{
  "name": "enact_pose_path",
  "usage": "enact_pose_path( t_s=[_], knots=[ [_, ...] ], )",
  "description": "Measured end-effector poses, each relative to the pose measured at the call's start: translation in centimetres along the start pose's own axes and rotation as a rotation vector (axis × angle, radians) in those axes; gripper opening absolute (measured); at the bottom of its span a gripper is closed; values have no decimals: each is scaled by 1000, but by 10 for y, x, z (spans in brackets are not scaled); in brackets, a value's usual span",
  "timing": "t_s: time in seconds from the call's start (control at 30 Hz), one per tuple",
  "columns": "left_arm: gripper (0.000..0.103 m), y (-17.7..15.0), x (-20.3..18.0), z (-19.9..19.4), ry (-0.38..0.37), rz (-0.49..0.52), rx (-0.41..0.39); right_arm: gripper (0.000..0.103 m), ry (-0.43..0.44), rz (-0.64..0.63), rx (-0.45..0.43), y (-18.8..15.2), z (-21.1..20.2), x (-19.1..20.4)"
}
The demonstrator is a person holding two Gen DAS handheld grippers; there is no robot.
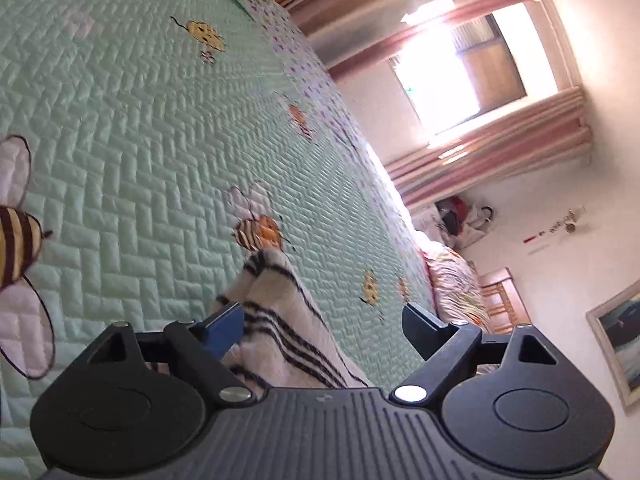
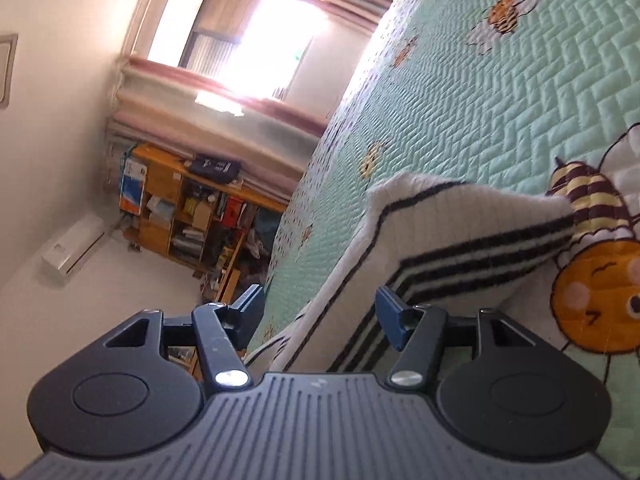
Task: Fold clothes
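Note:
A white knitted garment with black stripes (image 1: 276,308) lies bunched on the mint-green quilted bedspread (image 1: 140,120). My left gripper (image 1: 324,330) stands open over it, with the cloth between the jaws. The blue left pad (image 1: 224,330) is right beside the cloth and the right pad is well clear of it. In the right wrist view the same garment (image 2: 460,220) rises in a fold in front of my right gripper (image 2: 320,316). That gripper is open too, and a striped edge of the garment runs between its fingers without being pinched.
The bedspread (image 2: 500,92) has bee appliqués. A bright window with pink curtains (image 1: 460,80) is beyond the bed edge. A wooden shelf full of items (image 2: 188,216) stands by the wall, near an air conditioner (image 2: 74,248). A floral pillow (image 1: 456,284) and a framed picture (image 1: 620,340) are nearby.

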State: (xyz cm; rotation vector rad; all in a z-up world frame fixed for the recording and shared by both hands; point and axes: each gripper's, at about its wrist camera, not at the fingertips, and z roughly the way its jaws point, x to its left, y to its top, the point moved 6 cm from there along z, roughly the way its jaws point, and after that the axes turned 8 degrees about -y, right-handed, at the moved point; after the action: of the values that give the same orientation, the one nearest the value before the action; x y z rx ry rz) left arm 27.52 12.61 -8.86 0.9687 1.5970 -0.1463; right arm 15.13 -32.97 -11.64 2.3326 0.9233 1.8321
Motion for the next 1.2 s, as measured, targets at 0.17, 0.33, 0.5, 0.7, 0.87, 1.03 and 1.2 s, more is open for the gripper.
enact_pose_path(
  t_s=[0.17,0.33,0.5,0.7,0.87,1.03,1.2],
  knots=[
    [85,-18,-10,-13,42,88,49,64,1,-18,28,-11,6,13],
    [88,-76,3,-30,26,113,120,64,-62,48,39,-15,-2,-4],
    [89,-111,40,-25,55,-22,194,73,-112,207,50,-26,-18,-40],
    [98,-94,50,3,60,-126,139,75,-105,348,18,-30,-17,-68],
    [102,-77,56,37,107,-227,78,85,-115,375,-21,-12,12,-64],
    [102,-64,53,62,173,-222,39,96,-173,286,-12,-1,50,-49],
    [60,-49,33,80,146,-74,70,55,-130,165,-41,2,66,-35]
  ],
)
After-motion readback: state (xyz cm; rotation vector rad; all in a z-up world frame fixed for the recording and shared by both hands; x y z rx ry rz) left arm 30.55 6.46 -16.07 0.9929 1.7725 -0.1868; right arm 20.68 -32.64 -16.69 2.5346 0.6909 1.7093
